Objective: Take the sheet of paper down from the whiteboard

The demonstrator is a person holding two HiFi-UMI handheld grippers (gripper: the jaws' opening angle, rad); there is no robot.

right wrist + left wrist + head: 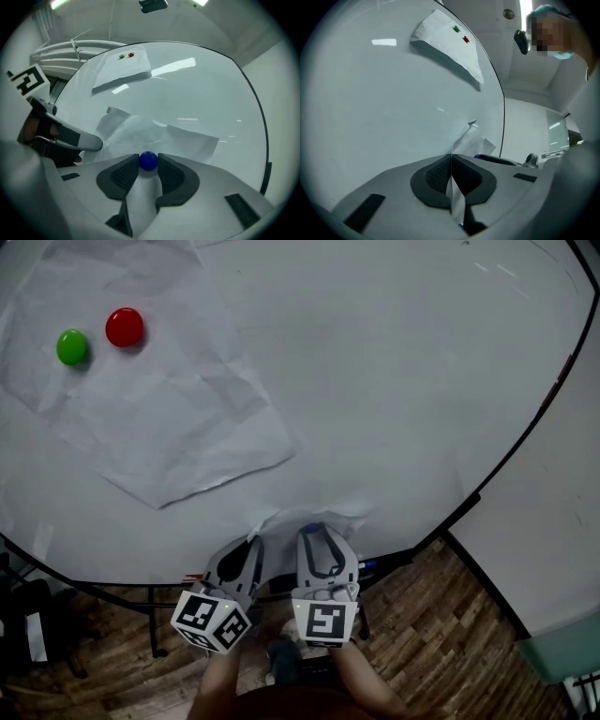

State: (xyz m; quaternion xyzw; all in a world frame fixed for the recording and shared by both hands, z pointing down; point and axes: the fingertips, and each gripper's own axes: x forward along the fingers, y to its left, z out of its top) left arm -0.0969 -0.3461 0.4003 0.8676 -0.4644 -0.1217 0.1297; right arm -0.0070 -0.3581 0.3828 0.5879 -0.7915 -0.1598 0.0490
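Paper sheet (476, 140) in left tool (451, 158), magnet (148, 160) in right tool (148, 164)

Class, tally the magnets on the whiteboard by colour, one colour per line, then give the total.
Green magnet: 1
Red magnet: 1
Blue magnet: 1
Total: 3

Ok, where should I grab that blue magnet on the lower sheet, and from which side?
Pinch the blue magnet across its round sides, coming in from the near edge of the whiteboard. It is a small knob standing proud of the sheet, so only its flanks offer purchase; the right gripper brackets it that way.
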